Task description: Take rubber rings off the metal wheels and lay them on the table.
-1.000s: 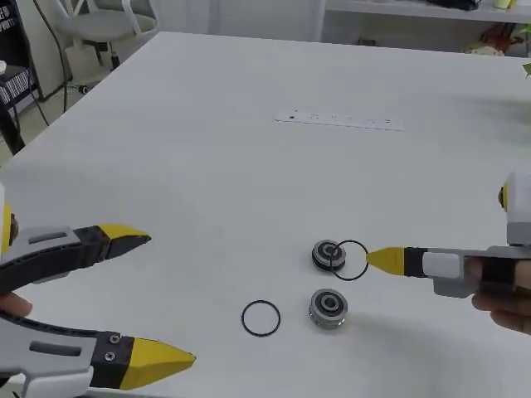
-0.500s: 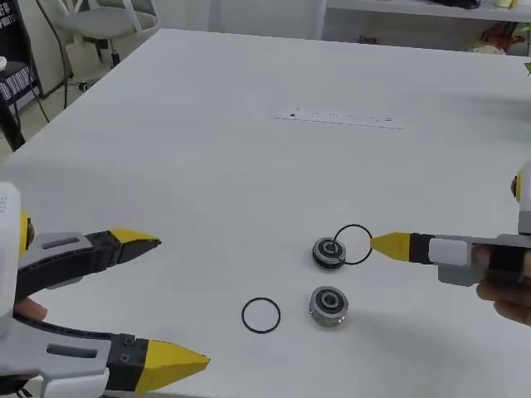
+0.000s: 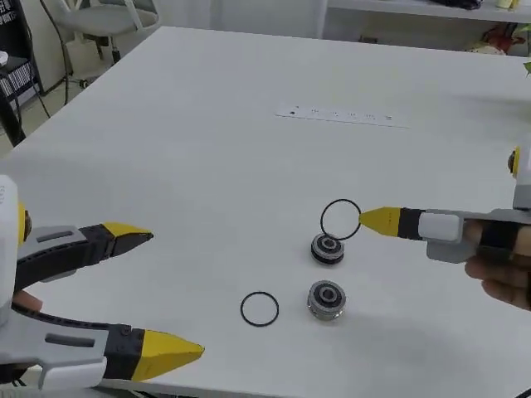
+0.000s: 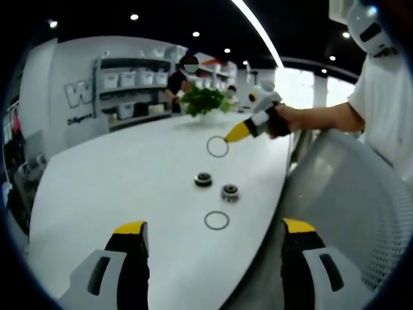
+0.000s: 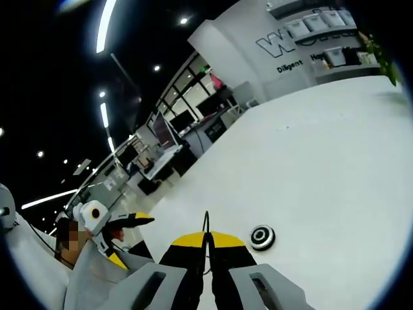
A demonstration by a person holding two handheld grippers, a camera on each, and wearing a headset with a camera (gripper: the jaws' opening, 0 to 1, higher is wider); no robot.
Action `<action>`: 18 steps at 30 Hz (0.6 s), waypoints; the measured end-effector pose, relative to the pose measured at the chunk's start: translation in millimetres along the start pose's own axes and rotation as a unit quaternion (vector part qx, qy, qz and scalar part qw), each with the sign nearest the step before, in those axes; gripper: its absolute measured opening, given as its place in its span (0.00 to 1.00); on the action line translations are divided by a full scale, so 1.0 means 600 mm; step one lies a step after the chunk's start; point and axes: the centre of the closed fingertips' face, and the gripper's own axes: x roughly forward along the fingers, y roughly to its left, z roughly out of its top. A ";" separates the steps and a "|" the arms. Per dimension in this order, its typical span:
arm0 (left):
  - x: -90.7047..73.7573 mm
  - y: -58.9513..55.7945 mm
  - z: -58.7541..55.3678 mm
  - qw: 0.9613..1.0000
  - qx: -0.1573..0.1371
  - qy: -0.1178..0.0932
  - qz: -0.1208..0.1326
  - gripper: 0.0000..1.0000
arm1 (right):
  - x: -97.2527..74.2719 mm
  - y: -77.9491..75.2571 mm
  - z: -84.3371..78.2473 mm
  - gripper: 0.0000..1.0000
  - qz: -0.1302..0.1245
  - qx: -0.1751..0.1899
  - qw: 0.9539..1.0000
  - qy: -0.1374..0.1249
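- Because your right gripper (image 3: 362, 220) is clamped shut on the rubber ring (image 3: 340, 220), it hangs clear above its wheel (image 3: 328, 248), toward the tabletop's (image 3: 207, 149) front edge.
- Your left gripper (image 3: 176, 294) gapes wide, empty.

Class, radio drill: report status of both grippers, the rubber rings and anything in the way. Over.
Left gripper open. Right gripper shut on thin black rubber ring, clear of far round metal wheel. Second black ring flat on white table. No obstruction.

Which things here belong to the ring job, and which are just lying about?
Job: held rubber ring, laid rubber ring, far metal wheel, near metal wheel, right gripper, left gripper.
Lying about: white strip, chair, plant.
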 end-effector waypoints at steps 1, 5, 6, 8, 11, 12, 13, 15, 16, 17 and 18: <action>0.000 0.000 -0.001 1.000 0.002 0.002 0.000 0.86 | 0.004 0.006 0.003 0.00 0.005 -0.002 1.000 -0.001; 0.001 -0.002 -0.004 1.000 0.005 0.008 -0.002 0.85 | 0.015 0.026 0.009 0.00 0.016 -0.023 1.000 0.007; 0.001 -0.002 -0.004 1.000 0.006 0.008 -0.003 0.85 | 0.017 0.029 0.009 0.00 0.017 -0.029 0.999 0.009; 0.001 -0.003 -0.005 1.000 0.007 0.010 -0.004 0.85 | 0.023 0.036 0.012 0.00 0.023 -0.034 0.999 0.012; 0.001 -0.005 -0.007 1.000 0.010 0.014 -0.007 0.85 | 0.032 0.043 0.013 0.00 0.028 -0.041 0.999 0.018; 0.001 -0.005 -0.008 1.000 0.009 0.015 -0.008 0.85 | 0.037 0.047 0.013 0.00 0.031 -0.042 0.998 0.020; 0.002 -0.006 -0.008 1.000 0.008 0.015 -0.009 0.85 | 0.040 0.050 0.014 0.00 0.033 -0.043 0.998 0.021; 0.003 -0.007 -0.009 1.000 0.003 0.015 -0.011 0.85 | 0.048 0.059 0.014 0.00 0.041 -0.047 0.998 0.027; 0.003 -0.007 -0.008 1.000 0.003 0.015 -0.011 0.85 | 0.051 0.062 0.013 0.00 0.043 -0.050 0.997 0.030; 0.003 -0.007 -0.008 1.000 0.003 0.014 -0.011 0.85 | 0.057 0.066 0.013 0.00 0.047 -0.053 0.997 0.034; 0.002 -0.006 -0.008 1.000 0.002 0.014 -0.009 0.85 | 0.060 0.069 0.012 0.00 0.050 -0.055 0.997 0.037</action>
